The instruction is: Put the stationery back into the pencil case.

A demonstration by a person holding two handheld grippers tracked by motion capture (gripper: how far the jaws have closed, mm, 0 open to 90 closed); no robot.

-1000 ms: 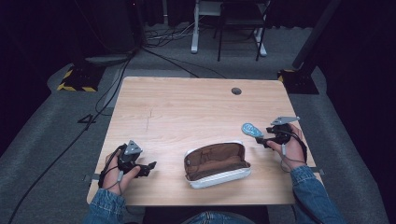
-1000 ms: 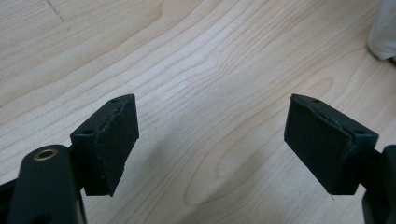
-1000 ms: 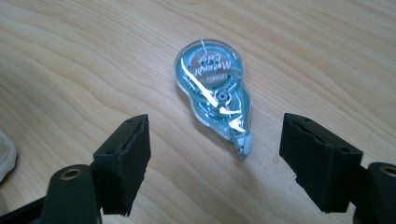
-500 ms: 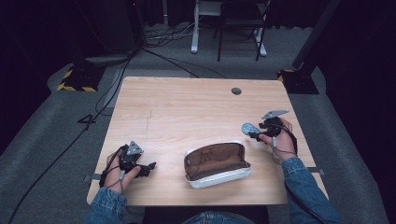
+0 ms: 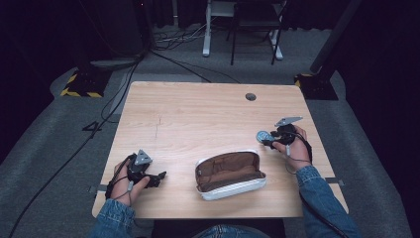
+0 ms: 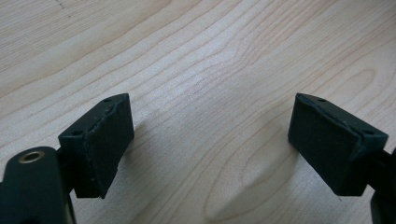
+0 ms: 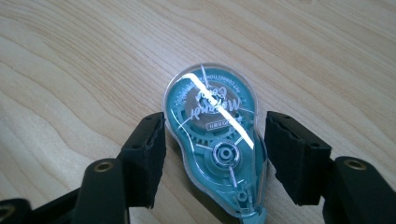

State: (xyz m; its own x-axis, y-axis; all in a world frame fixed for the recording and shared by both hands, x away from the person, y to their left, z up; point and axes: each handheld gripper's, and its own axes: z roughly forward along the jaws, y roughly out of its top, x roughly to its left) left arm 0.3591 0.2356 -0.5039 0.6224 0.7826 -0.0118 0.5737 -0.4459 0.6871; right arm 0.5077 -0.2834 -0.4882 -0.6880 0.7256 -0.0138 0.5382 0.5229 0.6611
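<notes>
Right gripper (image 7: 212,154) has moved in, straddling teal tape dispenser (image 7: 212,135).

1. A teal correction tape dispenser (image 7: 215,140), at the centre of the right gripper view, carries printed lettering that appears upside down and too blurred to read.
2. A marking like the digit "4" (image 5: 92,127) is on the grey floor, left of the high view.
</notes>
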